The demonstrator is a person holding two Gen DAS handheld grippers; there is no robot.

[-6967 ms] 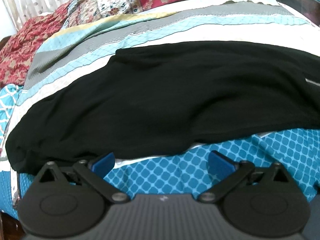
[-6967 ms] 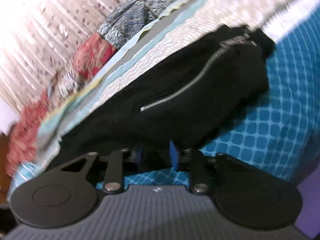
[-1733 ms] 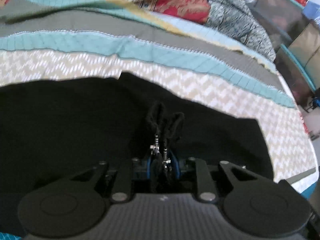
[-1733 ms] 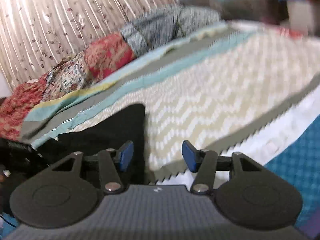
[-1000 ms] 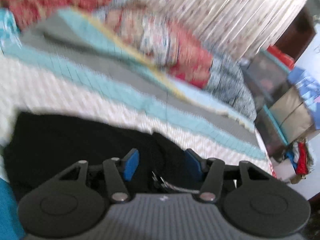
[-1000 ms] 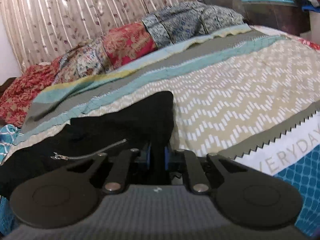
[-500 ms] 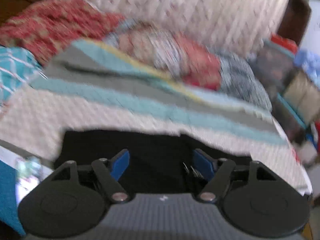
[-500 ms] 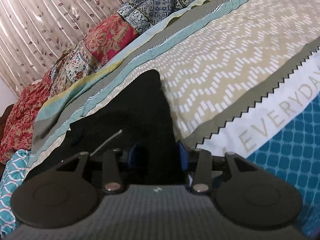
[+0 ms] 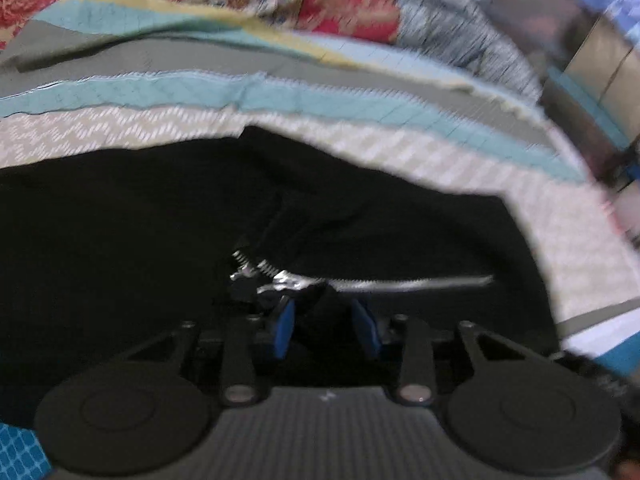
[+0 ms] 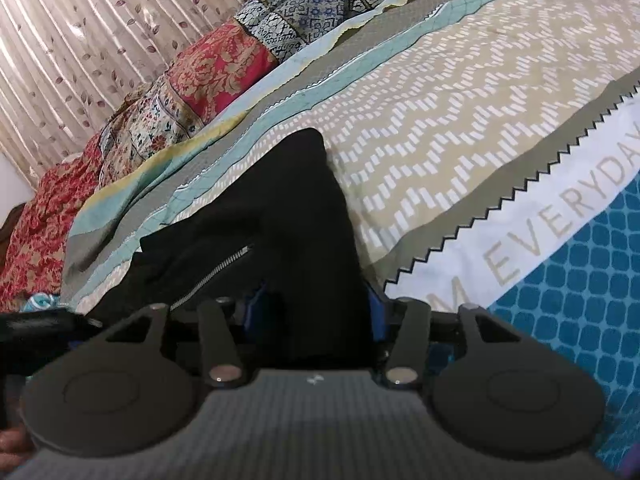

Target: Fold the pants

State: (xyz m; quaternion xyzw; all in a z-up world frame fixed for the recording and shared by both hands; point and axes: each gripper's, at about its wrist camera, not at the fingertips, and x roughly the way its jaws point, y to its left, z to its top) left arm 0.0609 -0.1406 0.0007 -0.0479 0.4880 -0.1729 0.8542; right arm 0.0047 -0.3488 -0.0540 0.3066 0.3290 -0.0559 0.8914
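Pants (image 10: 304,216) edge (folded) near bedspread (image 10: 460,120) zigzag

Both cameras sit just behind their own fingers, angled down at the bed (image 10: 460,112) from close in. The left view faces 12 o'clock over the pants (image 9: 120,240), pillows (image 9: 340,4) beyond. The right view shares those pants (image 10: 304,208), with the same pillows (image 10: 224,68) at 11 o'clock.
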